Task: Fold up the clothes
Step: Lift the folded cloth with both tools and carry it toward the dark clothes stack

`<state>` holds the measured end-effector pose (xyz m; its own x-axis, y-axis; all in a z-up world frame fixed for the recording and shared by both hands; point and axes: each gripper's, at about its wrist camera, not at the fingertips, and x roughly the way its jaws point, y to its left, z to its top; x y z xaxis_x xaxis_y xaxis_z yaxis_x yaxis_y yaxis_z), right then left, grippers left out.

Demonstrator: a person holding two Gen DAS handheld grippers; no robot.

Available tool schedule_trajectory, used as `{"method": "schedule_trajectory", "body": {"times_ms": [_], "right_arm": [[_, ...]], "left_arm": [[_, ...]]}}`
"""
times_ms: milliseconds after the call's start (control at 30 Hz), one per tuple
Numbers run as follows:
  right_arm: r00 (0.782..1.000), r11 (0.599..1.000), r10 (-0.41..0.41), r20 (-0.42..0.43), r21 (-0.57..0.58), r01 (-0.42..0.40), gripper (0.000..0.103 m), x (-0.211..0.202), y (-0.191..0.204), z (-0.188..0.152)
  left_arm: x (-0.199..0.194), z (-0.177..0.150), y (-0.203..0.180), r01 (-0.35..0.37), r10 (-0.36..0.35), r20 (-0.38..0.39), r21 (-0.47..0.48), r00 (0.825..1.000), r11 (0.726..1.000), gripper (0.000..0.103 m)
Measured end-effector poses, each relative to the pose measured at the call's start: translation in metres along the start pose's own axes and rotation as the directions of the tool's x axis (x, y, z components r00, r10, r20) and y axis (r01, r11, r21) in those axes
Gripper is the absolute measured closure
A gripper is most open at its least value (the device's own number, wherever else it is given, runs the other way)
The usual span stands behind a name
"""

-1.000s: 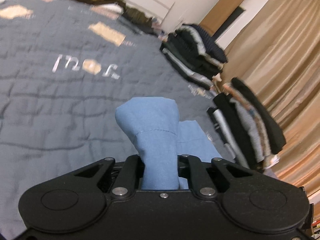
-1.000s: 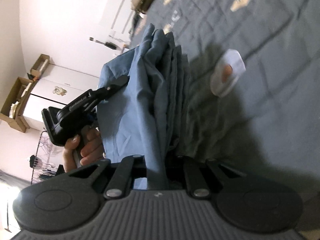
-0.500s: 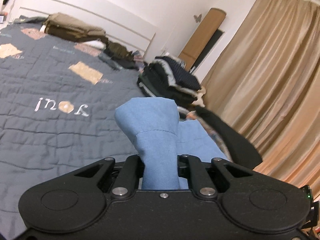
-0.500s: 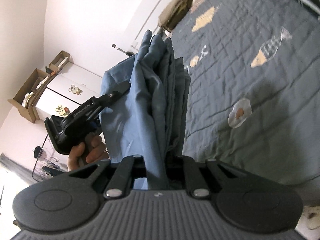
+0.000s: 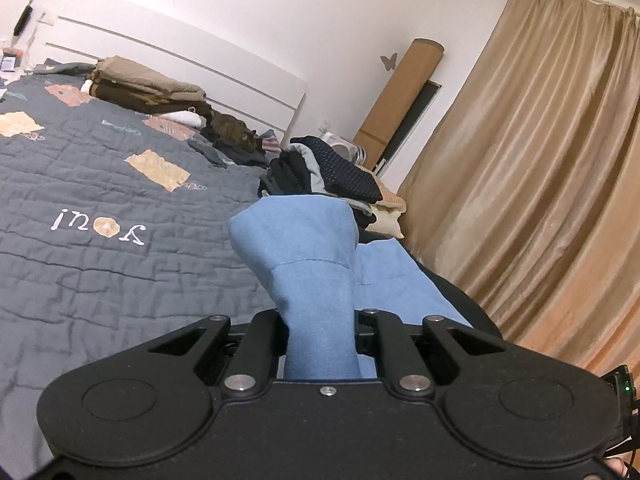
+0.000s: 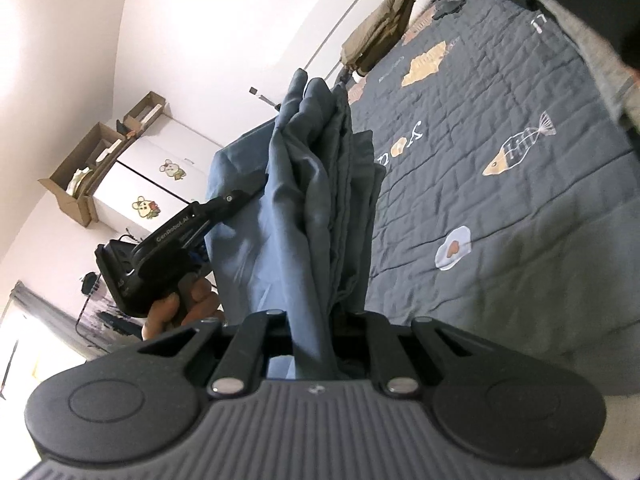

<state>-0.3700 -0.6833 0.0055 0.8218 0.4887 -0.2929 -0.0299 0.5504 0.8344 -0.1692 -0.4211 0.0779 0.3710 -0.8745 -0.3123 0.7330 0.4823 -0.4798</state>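
- Holding one blue garment (image 5: 316, 264) off the bed (image 5: 100, 280) with both grippers, I judge this to be the lift-and-spread step, ahead of any fold.
- My left gripper (image 5: 320, 344) is nearly closed, jaws clamped on a bunched, stitched edge of the cloth that stands up just in front of the jaws.
- My right gripper (image 6: 314, 344) is just as narrow, pinching a thick gather of pleats; the rest of the cloth hangs between it and the left gripper (image 6: 240, 200), above the bed.
- Nothing of the garment lies flat on the bed yet, as far as I can see.
- Next, I think, the cloth must be drawn taut between the two grips, then lowered flat onto the bare quilt, short of the stack of dark clothes (image 5: 328, 172) by the curtain (image 5: 520, 200).
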Motion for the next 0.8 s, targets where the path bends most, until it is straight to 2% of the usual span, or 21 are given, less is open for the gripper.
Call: {"method": "schedule_trajectory", "body": {"times_ms": [367,633,800], "right_arm": [[0.999,0.999,0.031,-0.019,-0.027,-0.031,0.094,-0.077,-0.031,0.024],[0.999,0.998,0.031,-0.005,-0.048,-0.031,0.094,-0.121,-0.042,0.036],[0.999,0.998,0.026,0.023,-0.049,-0.025,0.094,-0.145,-0.046,0.037]], "left_arm": [[0.020,-0.023,-0.092,-0.052,0.051,0.041,0.025,0.998,0.998,0.092],[0.035,-0.035,-0.134,-0.055,0.053,0.062,0.028,0.997,0.998,0.092],[0.039,-0.037,-0.160,-0.028,0.025,0.076,0.045,0.997,0.999,0.092]]}}
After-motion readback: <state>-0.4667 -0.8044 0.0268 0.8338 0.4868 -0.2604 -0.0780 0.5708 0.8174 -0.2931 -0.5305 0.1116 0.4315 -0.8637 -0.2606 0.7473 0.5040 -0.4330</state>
